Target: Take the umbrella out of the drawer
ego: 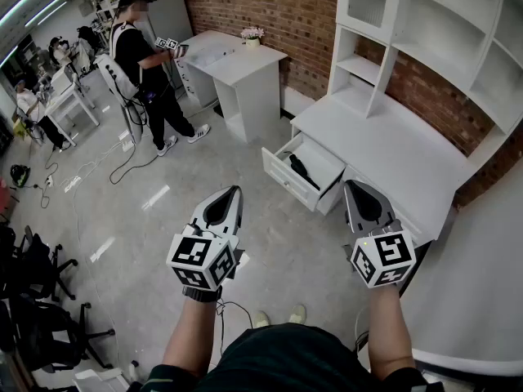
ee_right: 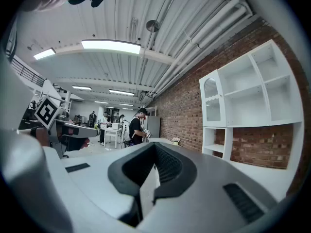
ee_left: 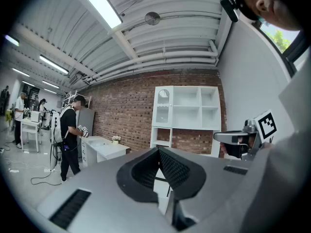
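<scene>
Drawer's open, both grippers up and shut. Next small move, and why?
Probably lower the right gripper toward the open drawer and start parting its jaws. The dark umbrella lies exposed inside with nothing over it. Both grippers are shut, empty and short of the drawer, and the right one looks nearer to it than the left gripper.

The long white desk [ego: 392,149] under the shelves has one drawer [ego: 286,180] pulled open, and a black folded umbrella [ego: 303,171] lies inside it.
</scene>
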